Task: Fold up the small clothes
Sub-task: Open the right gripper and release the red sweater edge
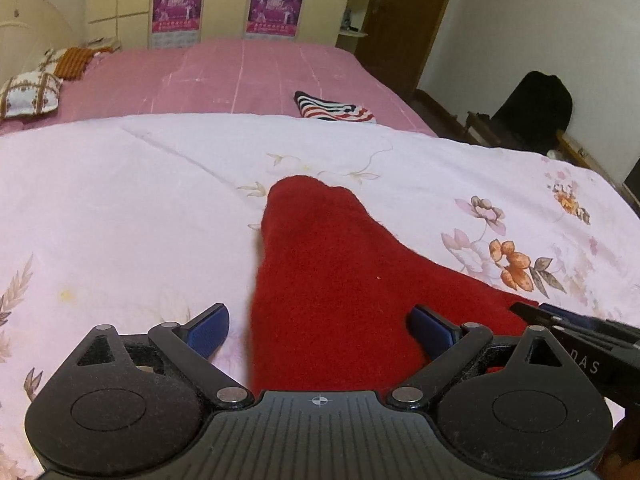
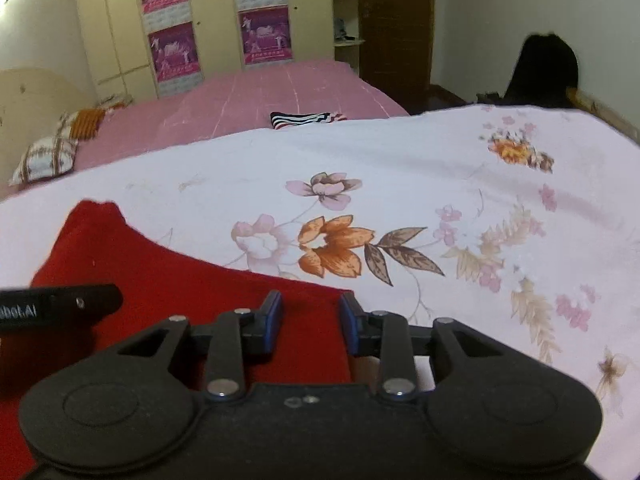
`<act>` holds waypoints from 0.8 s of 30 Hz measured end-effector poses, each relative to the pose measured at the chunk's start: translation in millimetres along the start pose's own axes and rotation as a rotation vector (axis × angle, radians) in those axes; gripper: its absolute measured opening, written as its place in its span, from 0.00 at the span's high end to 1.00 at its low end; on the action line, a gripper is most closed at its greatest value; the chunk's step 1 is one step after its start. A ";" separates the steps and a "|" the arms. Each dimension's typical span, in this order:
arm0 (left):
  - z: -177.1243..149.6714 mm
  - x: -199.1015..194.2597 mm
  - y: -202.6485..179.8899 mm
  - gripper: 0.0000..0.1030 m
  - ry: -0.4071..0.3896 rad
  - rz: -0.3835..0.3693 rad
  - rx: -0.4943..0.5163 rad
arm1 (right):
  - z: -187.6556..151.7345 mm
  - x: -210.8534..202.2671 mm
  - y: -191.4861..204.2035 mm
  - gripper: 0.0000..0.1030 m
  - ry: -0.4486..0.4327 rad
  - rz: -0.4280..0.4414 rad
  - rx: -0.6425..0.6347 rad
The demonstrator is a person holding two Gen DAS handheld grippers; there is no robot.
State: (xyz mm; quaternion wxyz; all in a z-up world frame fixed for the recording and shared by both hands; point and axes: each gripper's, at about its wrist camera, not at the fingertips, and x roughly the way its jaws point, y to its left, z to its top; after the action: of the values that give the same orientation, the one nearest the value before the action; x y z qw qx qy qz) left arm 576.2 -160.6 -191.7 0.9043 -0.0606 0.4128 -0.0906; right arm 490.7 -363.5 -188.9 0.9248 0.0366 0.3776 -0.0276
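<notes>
A red knit garment (image 1: 340, 272) lies flat on the pale floral sheet (image 1: 120, 200), one narrow end pointing away from me. My left gripper (image 1: 320, 332) hovers over its near part, jaws wide open, blue pads (image 1: 208, 332) clear of the cloth on both sides. In the right wrist view the same red garment (image 2: 160, 272) fills the lower left. My right gripper (image 2: 311, 320) sits over its right corner, jaws narrowly apart and open, cloth lying beneath the gap and not pinched. Each gripper's tip shows in the other's view: right gripper (image 1: 560, 320), left gripper (image 2: 60, 304).
A folded striped cloth (image 1: 332, 108) rests on the pink bedspread (image 1: 240, 76) beyond the sheet. Patterned pillows (image 1: 28, 94) lie at the far left. A dark draped chair (image 1: 536, 108) stands past the bed's right edge. Wardrobes with posters (image 1: 178, 4) line the back wall.
</notes>
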 end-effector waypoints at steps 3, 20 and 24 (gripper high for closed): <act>0.3 1.1 -1.1 0.06 0.002 0.003 0.005 | -1.9 -0.4 3.0 0.69 -0.006 -0.012 -0.014; -46.7 -92.8 16.0 0.06 -0.055 -0.066 0.026 | -14.5 -89.2 4.8 0.66 -0.094 0.051 -0.005; -70.0 -90.0 19.8 0.06 -0.024 -0.084 -0.022 | -42.9 -105.5 9.4 0.64 -0.074 0.048 -0.032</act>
State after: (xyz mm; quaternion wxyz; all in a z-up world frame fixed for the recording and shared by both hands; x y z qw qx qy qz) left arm 467.5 -124.5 -174.7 0.9038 -0.0889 0.4001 -0.1230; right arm 386.2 -347.9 -145.1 0.9390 0.0300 0.3427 -0.0005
